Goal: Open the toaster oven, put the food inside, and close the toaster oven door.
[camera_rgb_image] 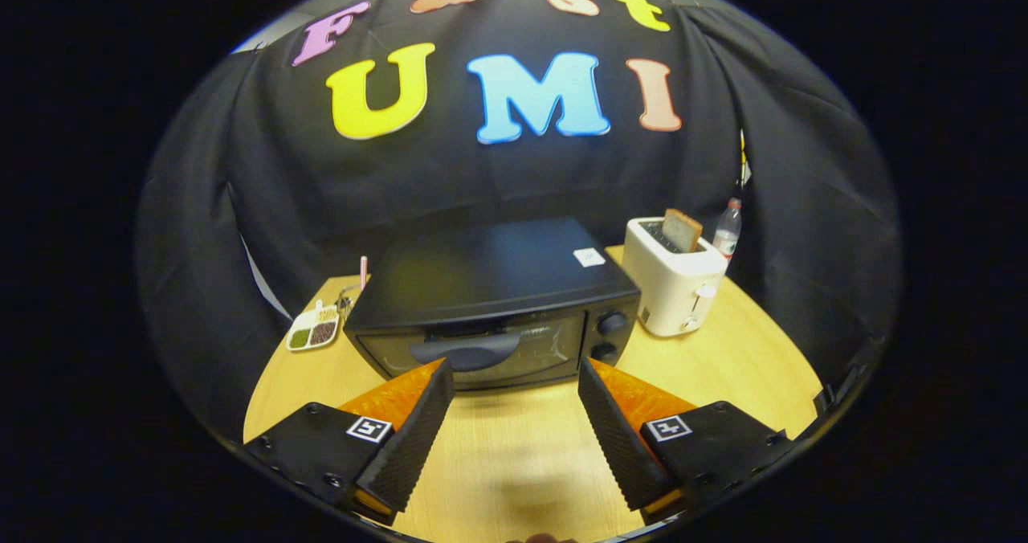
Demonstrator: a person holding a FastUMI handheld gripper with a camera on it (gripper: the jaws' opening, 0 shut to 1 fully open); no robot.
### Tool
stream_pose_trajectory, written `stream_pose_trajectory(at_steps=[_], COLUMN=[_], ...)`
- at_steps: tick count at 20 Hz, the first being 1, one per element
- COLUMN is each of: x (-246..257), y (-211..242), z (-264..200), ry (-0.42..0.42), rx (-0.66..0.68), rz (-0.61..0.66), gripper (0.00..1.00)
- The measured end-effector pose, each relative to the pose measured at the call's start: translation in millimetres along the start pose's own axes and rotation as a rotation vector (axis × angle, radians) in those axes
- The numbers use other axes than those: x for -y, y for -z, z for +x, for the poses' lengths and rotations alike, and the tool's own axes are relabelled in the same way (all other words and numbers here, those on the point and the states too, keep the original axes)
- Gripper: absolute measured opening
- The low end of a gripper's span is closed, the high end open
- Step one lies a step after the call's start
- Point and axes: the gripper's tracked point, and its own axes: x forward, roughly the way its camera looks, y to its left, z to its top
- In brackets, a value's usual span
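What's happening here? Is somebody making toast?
A person is holding a gripper in front of a black toaster oven on a wooden table. Its jaws are open and hold nothing. The oven door is shut, its handle just ahead of the jaws. Beside the oven, a white toaster has a slice of bread sticking up.

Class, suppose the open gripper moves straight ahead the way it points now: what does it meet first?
Most likely the toaster oven, at its closed front door near the handle. The gripper has its jaws spread with nothing between them, bare table ahead. Depth is unclear.
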Motion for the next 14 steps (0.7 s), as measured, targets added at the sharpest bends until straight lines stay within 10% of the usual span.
stream_pose_trajectory(at_steps=[14], x=[121], y=[-148], z=[-122], ry=[0.005], rx=[0.392], rz=[-0.063], gripper=[0.98])
